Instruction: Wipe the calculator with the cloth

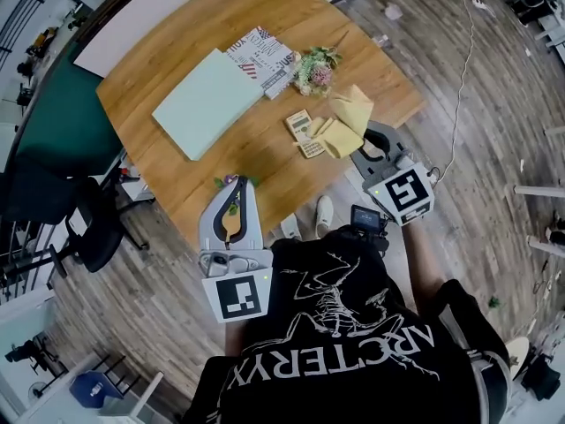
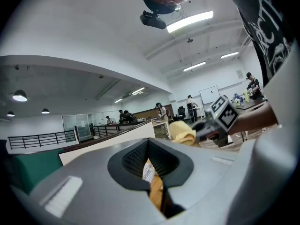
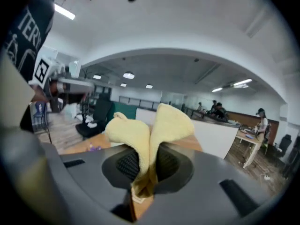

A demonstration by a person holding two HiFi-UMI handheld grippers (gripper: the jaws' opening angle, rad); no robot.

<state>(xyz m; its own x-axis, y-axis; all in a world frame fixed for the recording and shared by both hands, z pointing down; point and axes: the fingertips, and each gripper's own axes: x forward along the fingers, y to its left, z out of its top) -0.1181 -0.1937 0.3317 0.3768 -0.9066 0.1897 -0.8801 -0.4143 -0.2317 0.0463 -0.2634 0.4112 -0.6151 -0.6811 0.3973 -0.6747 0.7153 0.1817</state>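
Note:
A small beige calculator lies on the wooden table near its front right corner. The yellow cloth is draped just right of it, and its lower fold touches the calculator's right edge. My right gripper is shut on the cloth, which bulges up in two lobes between the pads in the right gripper view. My left gripper hovers at the table's front edge, left of the calculator, shut with nothing in it. The left gripper view shows the cloth off to the right.
A pale green folder, a printed magazine and a small bunch of flowers lie behind the calculator. A white panel borders the table's far side. An office chair stands on the wood floor to the left.

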